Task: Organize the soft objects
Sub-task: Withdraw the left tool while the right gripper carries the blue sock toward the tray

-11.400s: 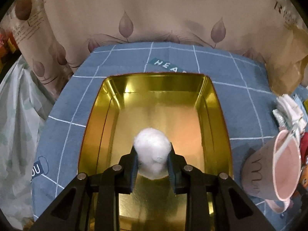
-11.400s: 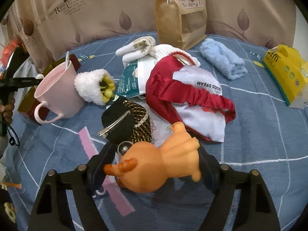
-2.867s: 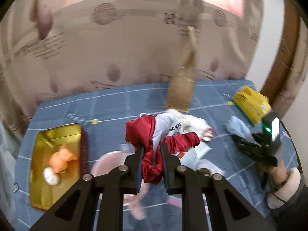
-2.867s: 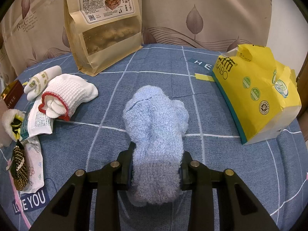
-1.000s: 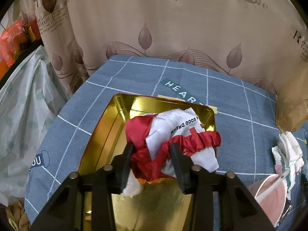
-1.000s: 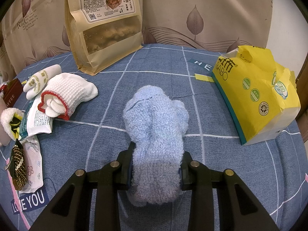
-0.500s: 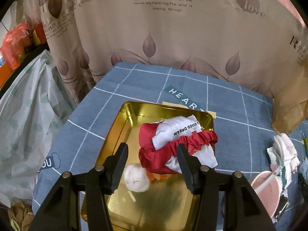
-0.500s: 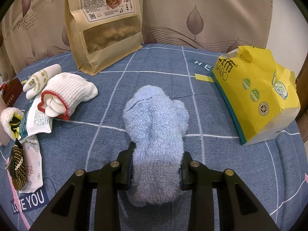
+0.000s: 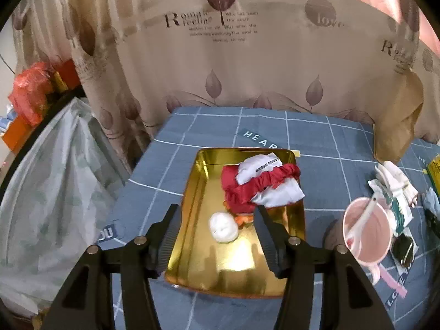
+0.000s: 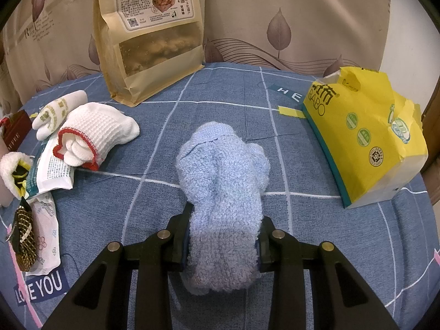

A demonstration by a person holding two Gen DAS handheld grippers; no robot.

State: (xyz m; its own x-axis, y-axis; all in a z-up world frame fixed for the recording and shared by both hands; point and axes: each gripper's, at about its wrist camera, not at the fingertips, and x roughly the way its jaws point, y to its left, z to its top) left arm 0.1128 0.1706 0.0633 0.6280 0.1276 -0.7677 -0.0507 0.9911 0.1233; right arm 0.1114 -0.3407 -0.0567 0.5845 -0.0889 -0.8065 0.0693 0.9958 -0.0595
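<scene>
1. The left gripper (image 9: pixel 217 220) hung above the near end of the gold tin (image 9: pixel 298 214), its jaws wide apart and just having been opening, with nothing between them.
2. Inside the gold tin, the red and white cloth (image 9: pixel 261 187) lay at the far right, spilling slightly over the tin's right rim.
3. A white fluffy ball (image 9: pixel 223 227) sat in the tin just nearer than the cloth, with a sliver of an orange toy (image 9: pixel 242 219) showing between them.
4. A pink mug (image 9: pixel 367 229) stood to the right of the gold tin, apart from it.
5. The right gripper (image 10: pixel 223 236) was clamped on the near end of the blue towel (image 10: pixel 222 170), which stretched away from it on the blue tablecloth (image 10: pixel 302 233); the tin's dark red corner was barely visible at that view's far left.
6. A yellow tissue pack (image 10: pixel 363 137) lay right of the towel, and a white glove (image 10: pixel 96 134) left of it.
</scene>
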